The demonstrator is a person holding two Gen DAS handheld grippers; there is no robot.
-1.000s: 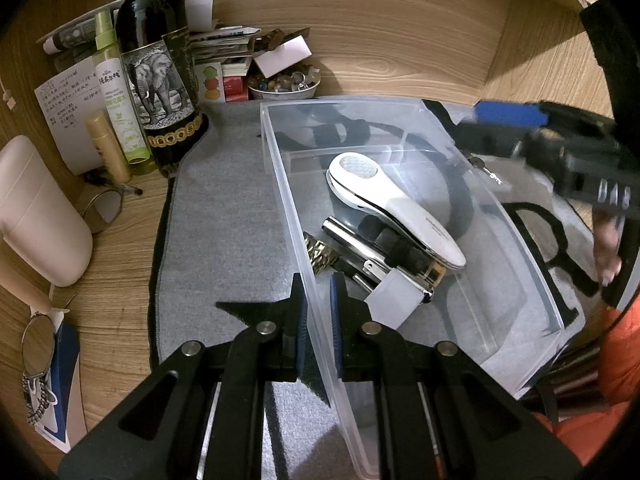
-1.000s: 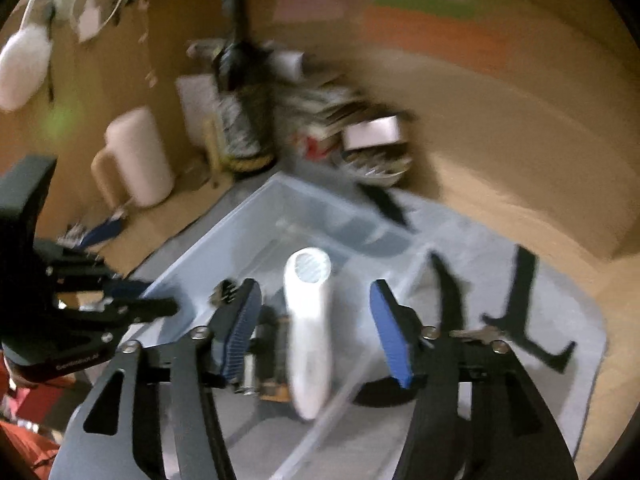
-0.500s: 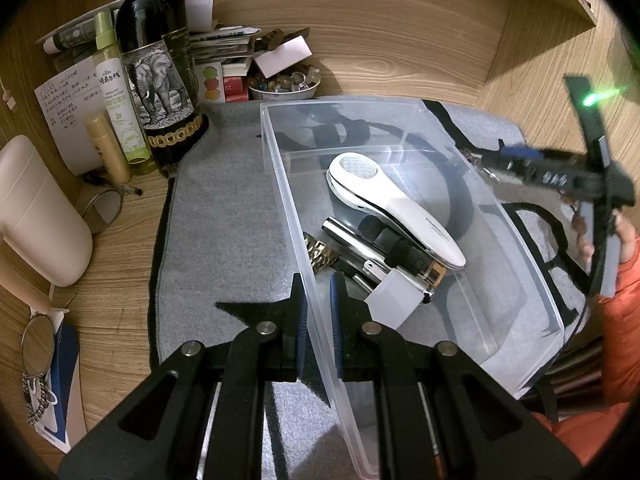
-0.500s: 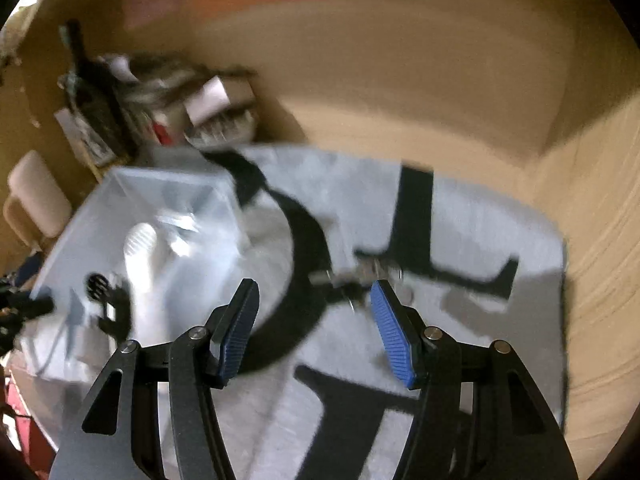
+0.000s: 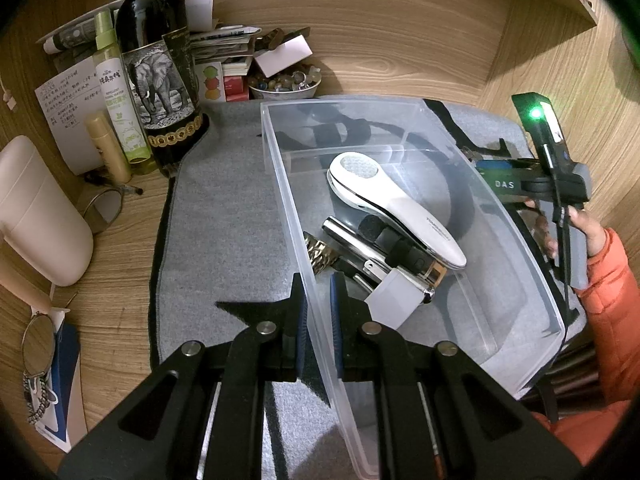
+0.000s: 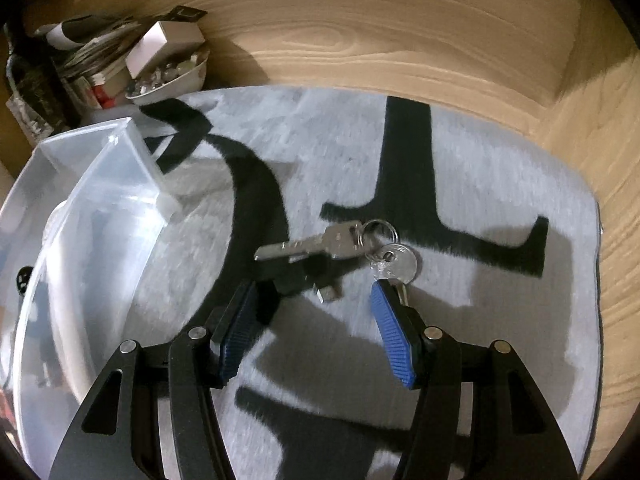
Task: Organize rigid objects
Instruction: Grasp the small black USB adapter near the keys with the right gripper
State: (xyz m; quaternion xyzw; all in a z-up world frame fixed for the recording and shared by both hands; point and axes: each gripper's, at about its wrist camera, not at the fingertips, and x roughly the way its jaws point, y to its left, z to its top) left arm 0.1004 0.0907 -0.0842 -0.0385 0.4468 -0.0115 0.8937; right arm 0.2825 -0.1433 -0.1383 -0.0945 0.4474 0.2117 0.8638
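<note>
The keys [image 6: 340, 246] lie flat on the gray mat [image 6: 500, 184], just beside the clear bin [image 5: 400, 112]. They could slip out or get pushed along, because they are thin and loose on a ring. The right gripper [image 6: 316, 324] tips down over them, jaws wide, holding nothing. The left gripper [image 5: 318, 312] tips down too, jaws pinched on the bin's wall.

- Left gripper [image 5: 318, 320]: black angular arms, silver rivets, blue ribbed pads.
- Right gripper [image 6: 312, 336]: same build; green indicator light.
- Orange quilted sleeve [image 5: 612, 292].
</note>
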